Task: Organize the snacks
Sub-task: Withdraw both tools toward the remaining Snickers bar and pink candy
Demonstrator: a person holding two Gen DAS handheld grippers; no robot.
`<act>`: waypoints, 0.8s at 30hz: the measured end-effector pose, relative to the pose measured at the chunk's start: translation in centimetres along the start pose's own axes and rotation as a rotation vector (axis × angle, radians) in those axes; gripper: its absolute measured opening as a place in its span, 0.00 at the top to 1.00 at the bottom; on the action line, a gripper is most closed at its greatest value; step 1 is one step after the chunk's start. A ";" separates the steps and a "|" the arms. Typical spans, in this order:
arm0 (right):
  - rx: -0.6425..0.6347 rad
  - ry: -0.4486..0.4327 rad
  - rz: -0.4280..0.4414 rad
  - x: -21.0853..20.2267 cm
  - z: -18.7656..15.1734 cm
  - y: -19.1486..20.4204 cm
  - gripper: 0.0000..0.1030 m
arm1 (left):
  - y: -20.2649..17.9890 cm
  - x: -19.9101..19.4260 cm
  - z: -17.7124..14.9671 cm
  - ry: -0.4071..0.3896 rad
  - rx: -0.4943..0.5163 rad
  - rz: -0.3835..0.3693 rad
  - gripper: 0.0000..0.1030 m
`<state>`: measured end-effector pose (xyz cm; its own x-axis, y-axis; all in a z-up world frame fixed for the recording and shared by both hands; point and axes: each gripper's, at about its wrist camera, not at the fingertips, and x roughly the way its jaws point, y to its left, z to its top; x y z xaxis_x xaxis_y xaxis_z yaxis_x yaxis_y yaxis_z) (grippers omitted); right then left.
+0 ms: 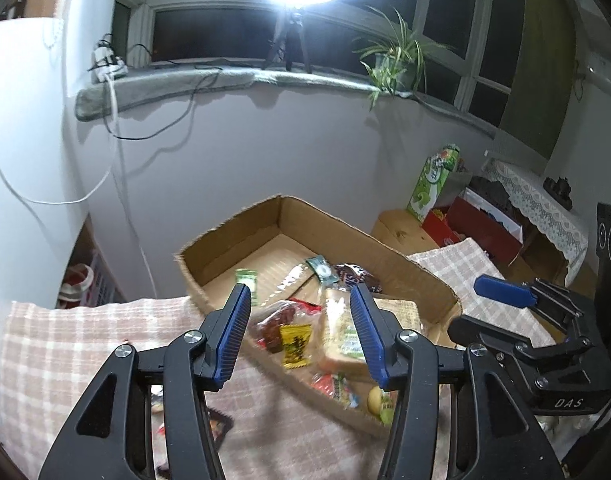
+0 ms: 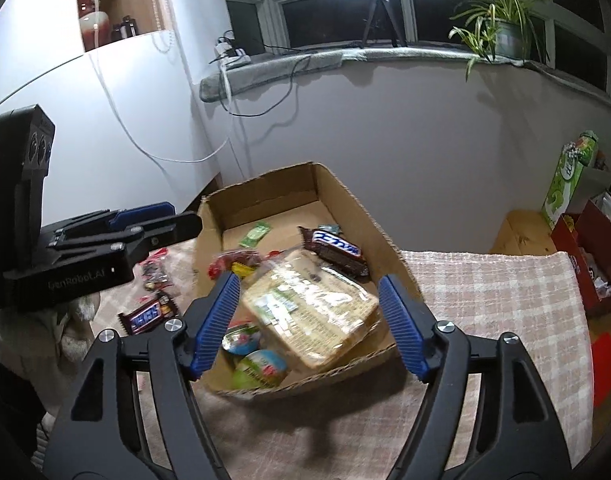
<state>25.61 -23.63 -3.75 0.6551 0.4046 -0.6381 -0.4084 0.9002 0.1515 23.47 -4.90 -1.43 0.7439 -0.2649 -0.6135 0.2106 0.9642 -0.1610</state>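
A shallow cardboard box [image 1: 233, 236] [image 2: 265, 188] sits on a pink checked cloth [image 1: 65, 344] [image 2: 505, 292]. Inside lie a large clear cracker pack [image 2: 317, 312] [image 1: 341, 336], a Snickers bar [image 2: 335, 248] [image 1: 355, 274], a green candy [image 2: 255, 234] [image 1: 246, 280], a yellow candy [image 1: 295, 346], a red-filled bag [image 1: 275, 326] and jelly cups [image 2: 257, 364]. My left gripper [image 1: 301, 332] is open and empty above the box's near side. My right gripper [image 2: 309, 320] is open and empty above the cracker pack. Another Snickers bar [image 2: 147, 314] and small wrapped candies [image 2: 153, 272] lie on the cloth left of the box.
A white wall rises behind the box, with cables hanging from a windowsill holding a tripod lamp [image 1: 285, 48] and a plant [image 2: 501, 28]. A green carton [image 1: 431, 184] and red box [image 1: 477, 228] stand at the right on a wooden surface.
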 end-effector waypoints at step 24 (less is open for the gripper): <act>-0.290 0.194 0.220 2.6 -9.0 14.6 0.12 | 9.1 -5.4 -7.3 0.062 -0.153 0.072 0.50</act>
<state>15.61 -10.86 -9.93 0.4112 0.5193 -0.7491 -0.7058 0.7015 0.0988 16.70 5.33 -5.23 0.7122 -0.1989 -0.6732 0.0559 0.9720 -0.2280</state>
